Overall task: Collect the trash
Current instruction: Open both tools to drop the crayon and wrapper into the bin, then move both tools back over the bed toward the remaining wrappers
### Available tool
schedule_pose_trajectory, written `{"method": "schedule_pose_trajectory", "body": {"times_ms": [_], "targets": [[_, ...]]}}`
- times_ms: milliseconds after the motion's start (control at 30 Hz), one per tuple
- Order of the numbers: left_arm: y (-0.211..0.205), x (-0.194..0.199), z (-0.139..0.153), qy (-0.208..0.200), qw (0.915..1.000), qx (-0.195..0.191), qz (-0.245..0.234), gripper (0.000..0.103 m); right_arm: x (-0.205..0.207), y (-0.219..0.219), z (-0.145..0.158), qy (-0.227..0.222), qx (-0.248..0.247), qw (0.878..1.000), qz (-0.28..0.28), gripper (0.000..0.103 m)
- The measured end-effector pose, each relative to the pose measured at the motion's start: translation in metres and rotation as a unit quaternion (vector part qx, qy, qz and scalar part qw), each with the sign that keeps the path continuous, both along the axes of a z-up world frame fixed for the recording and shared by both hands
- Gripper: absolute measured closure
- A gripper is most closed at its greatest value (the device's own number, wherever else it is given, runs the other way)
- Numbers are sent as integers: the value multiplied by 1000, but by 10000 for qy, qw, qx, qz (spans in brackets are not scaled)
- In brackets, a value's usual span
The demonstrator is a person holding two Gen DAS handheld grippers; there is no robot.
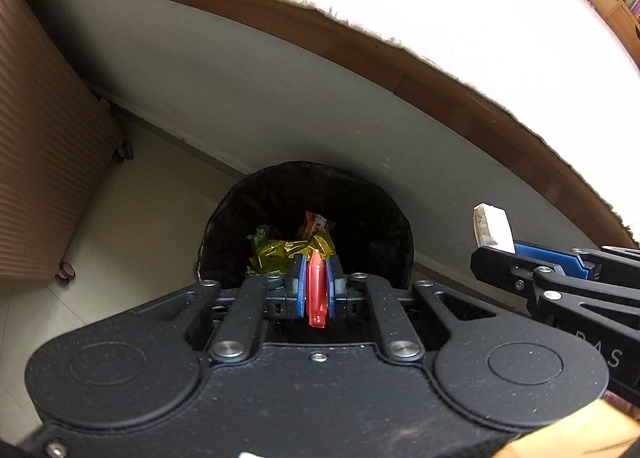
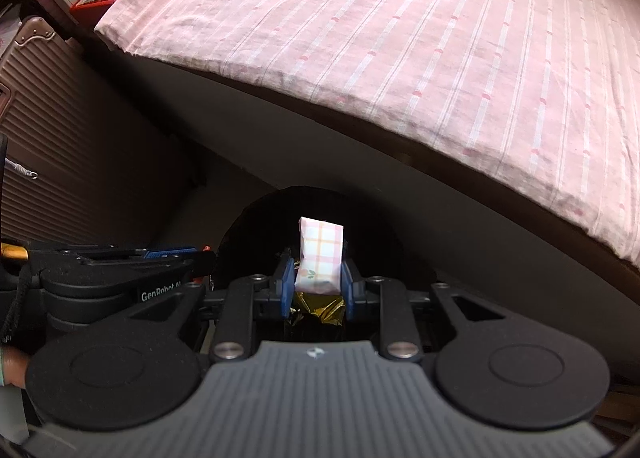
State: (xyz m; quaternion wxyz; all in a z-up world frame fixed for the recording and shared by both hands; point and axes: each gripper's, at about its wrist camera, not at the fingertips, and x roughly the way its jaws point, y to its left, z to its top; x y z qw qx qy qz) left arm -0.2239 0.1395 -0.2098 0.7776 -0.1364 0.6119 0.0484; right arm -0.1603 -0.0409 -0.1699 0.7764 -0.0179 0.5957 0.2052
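Both grippers poised nose-down over the round bin lined with a black plastic bag (image 1: 306,193), parked on the floor against the grey base of the bed with the pink striped sheet (image 2: 400,37), handy for anything cleared from there. Already inside: crumpled gold foil wrapper (image 1: 280,252) and a small printed packet (image 1: 316,221). Left gripper (image 1: 316,282): jaws nearly shut, pinching a thin red plastic wrapper (image 1: 316,294) edge-on, right above the opening. Right gripper (image 2: 318,282): jaws partly closed, clamping a small pink-checked tissue pack (image 2: 320,258) by its sides, also over the bin mouth. Looks ready for release, both pieces lined up to drop straight in.
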Motion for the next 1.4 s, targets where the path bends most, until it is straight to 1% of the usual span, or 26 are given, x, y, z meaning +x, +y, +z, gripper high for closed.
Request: {"method": "schedule_pose_trajectory", "body": {"times_ms": [100,133,167,200,233,267,367,500,767,933,1067,1233,1333,1400], "targets": [[3,3,-3,60,10000,26,52,89,1,2,-1,-9,-10,10000,-12,69],[3,3,-3,75,9999,52,61,86,1,2,-1,-8,2,10000,-26,67],[3,5,-4,95,9999,78,67,80,1,2,-1,-9,9,10000,-45,63],[3,4,-5,113,9998,119,75,76,1,0,-1,-7,20,10000,-57,55],[2,5,-6,121,9998,160,78,68,1,0,-2,-3,33,10000,-63,53],[1,5,-6,121,9997,197,75,64,2,-1,-2,0,38,10000,-67,53],[1,5,-6,121,9995,287,53,58,3,-2,-2,0,43,10000,-83,53],[2,7,-3,93,9994,335,34,55,4,-4,-1,-18,49,9999,-114,51],[1,14,18,-169,9990,418,-76,46,11,-10,11,-160,143,9996,-204,48],[-2,27,37,-398,9978,505,-141,42,20,-17,27,-350,221,9988,-278,46],[-4,44,61,-682,9961,522,-221,38,35,-27,47,-581,297,9971,-390,45],[-11,81,102,-1206,9909,536,-280,33,72,-50,79,-1016,403,9917,-672,44],[-17,109,127,-1564,9858,508,-348,28,101,-69,98,-1312,413,9866,-878,43],[-25,133,144,-1771,9822,491,-390,27,123,-84,109,-1513,389,9828,-990,43]]}}
